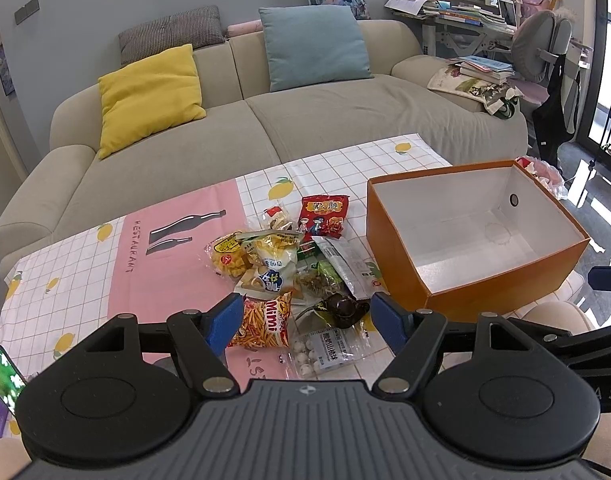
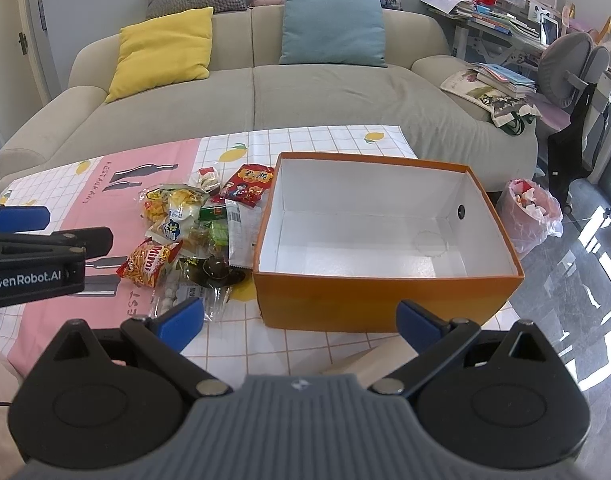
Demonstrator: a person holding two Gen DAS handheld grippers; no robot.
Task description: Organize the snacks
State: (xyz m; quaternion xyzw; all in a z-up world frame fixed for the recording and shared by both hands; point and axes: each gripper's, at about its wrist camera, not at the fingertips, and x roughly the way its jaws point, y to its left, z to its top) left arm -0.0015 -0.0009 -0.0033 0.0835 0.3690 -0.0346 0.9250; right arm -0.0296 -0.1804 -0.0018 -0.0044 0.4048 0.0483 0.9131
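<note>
Meanwhile both grippers — left gripper (image 1: 305,318), right gripper (image 2: 301,320) — gape wide, holding nothing, above snack pile (image 1: 289,276) beside orange box (image 2: 385,304).

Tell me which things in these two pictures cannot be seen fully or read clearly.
- Green packets in the snack pile: mostly covered by other bags in both views.
- White ball packet: label too small to read in the left view; partly behind the right gripper in the right view.
- Phone: cut off by the left view's edge.
- Bin bag: contents too small to tell.
</note>
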